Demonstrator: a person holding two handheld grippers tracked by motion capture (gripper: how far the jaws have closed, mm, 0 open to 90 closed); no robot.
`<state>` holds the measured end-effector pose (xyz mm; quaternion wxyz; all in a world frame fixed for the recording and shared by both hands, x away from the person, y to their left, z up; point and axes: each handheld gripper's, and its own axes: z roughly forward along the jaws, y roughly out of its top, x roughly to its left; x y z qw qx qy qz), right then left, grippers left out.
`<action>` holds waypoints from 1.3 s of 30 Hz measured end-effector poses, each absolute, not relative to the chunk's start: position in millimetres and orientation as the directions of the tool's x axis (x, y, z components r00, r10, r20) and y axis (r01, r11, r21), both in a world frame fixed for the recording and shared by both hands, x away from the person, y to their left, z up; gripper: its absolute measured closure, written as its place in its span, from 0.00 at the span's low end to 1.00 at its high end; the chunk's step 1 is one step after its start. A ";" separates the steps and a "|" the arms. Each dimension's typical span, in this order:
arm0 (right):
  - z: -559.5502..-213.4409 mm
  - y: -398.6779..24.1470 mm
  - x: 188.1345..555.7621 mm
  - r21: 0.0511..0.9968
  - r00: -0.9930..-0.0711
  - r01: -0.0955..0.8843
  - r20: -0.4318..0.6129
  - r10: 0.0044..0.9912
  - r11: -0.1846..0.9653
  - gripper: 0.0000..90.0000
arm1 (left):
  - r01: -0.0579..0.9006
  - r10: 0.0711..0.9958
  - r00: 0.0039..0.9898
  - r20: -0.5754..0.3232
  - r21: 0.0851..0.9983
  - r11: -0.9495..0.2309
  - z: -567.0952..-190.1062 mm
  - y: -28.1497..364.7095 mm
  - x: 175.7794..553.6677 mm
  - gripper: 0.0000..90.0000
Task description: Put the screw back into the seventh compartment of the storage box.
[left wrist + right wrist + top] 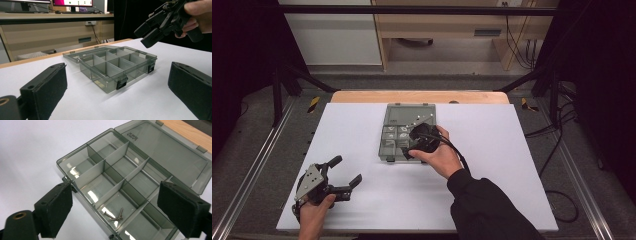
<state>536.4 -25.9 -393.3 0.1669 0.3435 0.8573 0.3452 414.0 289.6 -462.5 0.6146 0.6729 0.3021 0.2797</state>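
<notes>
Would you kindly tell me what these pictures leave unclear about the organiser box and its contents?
- High view: the right claw and hand cover the box's near right compartments.
- Right gripper view: screws too small to count surely; nearest compartments cut off by the bottom edge.

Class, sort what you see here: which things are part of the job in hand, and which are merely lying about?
In the job:
compartment box
screws
right hand-held gripper

Lying about:
left hand-held gripper
cables
monitor

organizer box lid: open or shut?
Open. The organizer box has its lid folded back flat on the table, and its compartments are exposed.
</notes>
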 end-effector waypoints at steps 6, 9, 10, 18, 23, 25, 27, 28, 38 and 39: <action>-391.2 -27.3 534.4 0.709 -0.703 0.468 -0.062 0.708 0.527 0.10 | 0.063 0.749 0.663 0.008 0.996 -0.068 -462.8 288.8 414.3 0.02; -389.7 -27.8 533.2 0.717 -0.705 0.459 -0.066 0.706 0.525 0.10 | 0.063 0.749 0.663 0.009 0.996 -0.068 -462.8 288.8 414.1 0.02; -389.1 -28.1 532.8 0.719 -0.706 0.455 -0.067 0.705 0.525 0.09 | 0.063 0.749 0.663 0.009 0.996 -0.068 -462.8 288.8 414.1 0.02; -382.6 -31.0 530.2 0.740 -0.680 0.457 -0.067 0.730 0.493 0.09 | 0.065 0.747 0.664 0.008 0.996 -0.068 -462.9 288.4 414.2 0.02; -378.4 -33.5 528.9 0.764 -0.674 0.443 -0.060 0.736 0.468 0.09 | 0.065 0.748 0.663 0.007 0.996 -0.067 -463.0 288.8 414.3 0.02; -377.2 -34.4 527.9 0.771 -0.672 0.435 -0.066 0.737 0.466 0.09 | 0.066 0.748 0.664 0.007 0.996 -0.068 -463.1 288.6 414.2 0.02; -376.7 -35.4 527.3 0.787 -0.671 0.404 -0.092 0.736 0.467 0.09 | 0.064 0.748 0.664 0.008 0.996 -0.067 -463.0 288.8 414.1 0.02; -376.7 -35.4 527.3 0.787 -0.671 0.404 -0.092 0.736 0.467 0.09 | 0.064 0.748 0.664 0.008 0.996 -0.067 -463.0 288.8 414.1 0.02; -370.4 -42.0 522.4 0.828 -0.652 0.341 -0.133 0.747 0.445 0.09 | 0.065 0.748 0.663 0.008 0.996 -0.068 -463.0 288.6 414.1 0.02; -369.5 -42.9 521.5 0.832 -0.652 0.335 -0.135 0.746 0.443 0.09 | 0.065 0.748 0.663 0.008 0.996 -0.068 -463.0 288.6 414.1 0.02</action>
